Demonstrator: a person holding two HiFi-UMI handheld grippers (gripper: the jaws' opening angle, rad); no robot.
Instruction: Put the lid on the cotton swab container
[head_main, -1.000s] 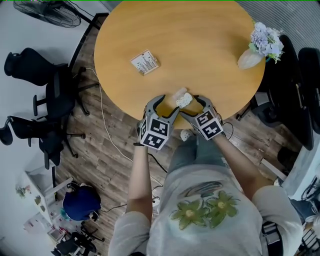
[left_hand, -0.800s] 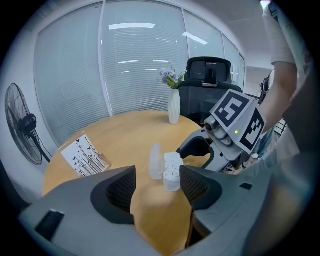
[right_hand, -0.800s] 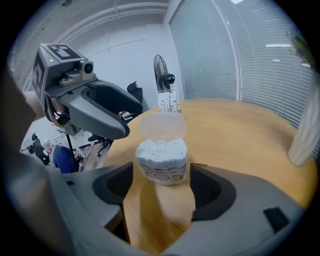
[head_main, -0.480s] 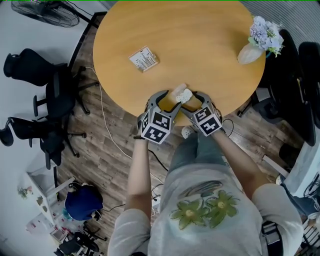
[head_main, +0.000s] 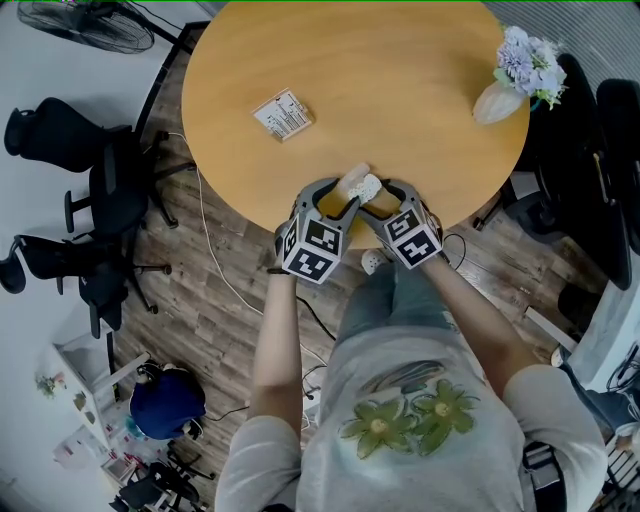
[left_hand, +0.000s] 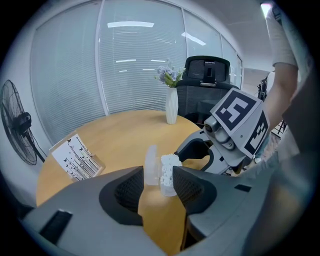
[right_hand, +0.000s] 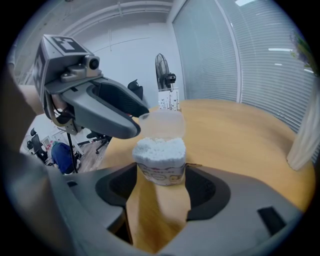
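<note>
The cotton swab container (head_main: 369, 188), with white swab tips showing at its top, stands at the near edge of the round wooden table (head_main: 400, 80). Its label and swabs fill the right gripper view (right_hand: 160, 162). My right gripper (head_main: 378, 200) (right_hand: 161, 176) has just been closing, and its pads now touch the container's sides. The translucent lid (head_main: 352, 180) (right_hand: 161, 124) (left_hand: 150, 165) sits just beyond the container. My left gripper (head_main: 338, 197) (left_hand: 158, 176) has also been closing. One finger (right_hand: 117, 114) lies against the lid's edge, and the lid's other side is hidden behind the swabs (left_hand: 169, 172).
A printed card box (head_main: 283, 113) (left_hand: 75, 157) lies at the table's left. A white vase of flowers (head_main: 520, 85) (left_hand: 171, 105) stands at the far right edge. Black office chairs (head_main: 90, 190) and a floor fan (head_main: 90, 25) stand off the table's left.
Both grippers' jaws have drawn in from wide open, the right round the container and the left at the lid. The hands have edged slightly towards the table.
</note>
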